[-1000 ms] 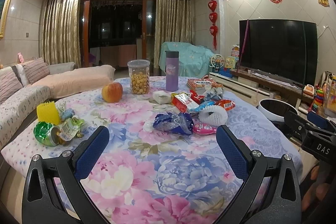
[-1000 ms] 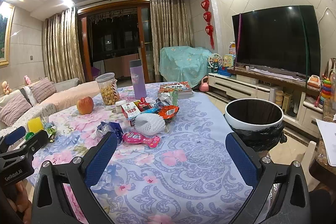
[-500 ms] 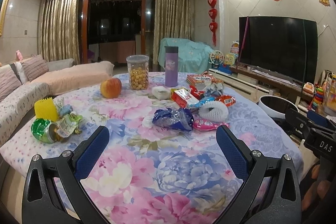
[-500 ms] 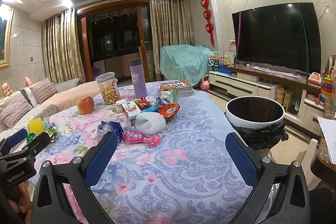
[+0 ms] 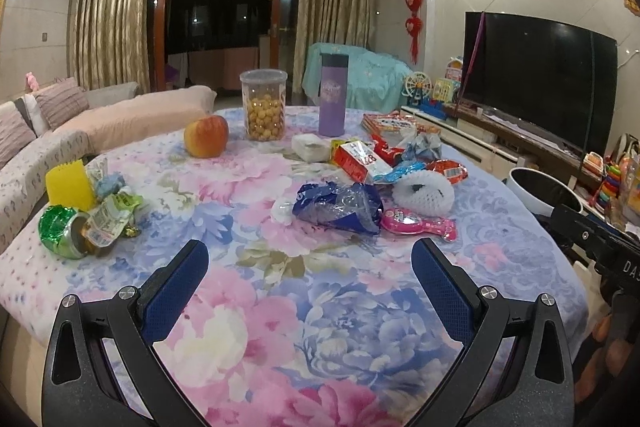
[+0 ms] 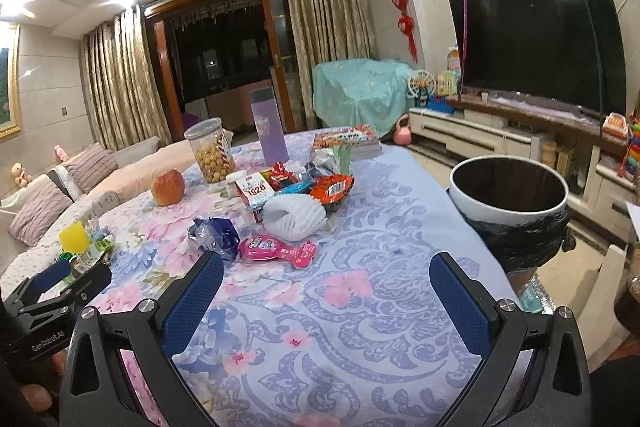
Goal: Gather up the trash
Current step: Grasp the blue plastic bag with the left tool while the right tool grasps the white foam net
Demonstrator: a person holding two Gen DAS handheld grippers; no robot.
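Note:
Wrappers lie in a heap mid-table: a blue crumpled bag (image 5: 340, 205), a pink packet (image 5: 418, 225), a white foam net (image 5: 424, 193) and red packets (image 5: 360, 163). A crushed green can (image 5: 62, 231) and a yellow piece (image 5: 68, 185) sit at the left edge. My left gripper (image 5: 310, 267) hovers open over the flowered cloth, short of the blue bag. My right gripper (image 6: 326, 281) is open too, just in front of the pink packet (image 6: 280, 249). The white bin (image 6: 508, 193) with a black liner stands right of the table.
An apple (image 5: 206, 135), a clear jar of snacks (image 5: 264, 109), a purple flask (image 5: 332, 93) and a book (image 6: 348, 141) stand at the far side. A sofa (image 5: 36, 151) runs along the left; a TV (image 6: 536, 39) and low cabinet are on the right.
Both grippers have edged slightly forward over the table toward the wrappers; both stay open and nothing on the table has moved.

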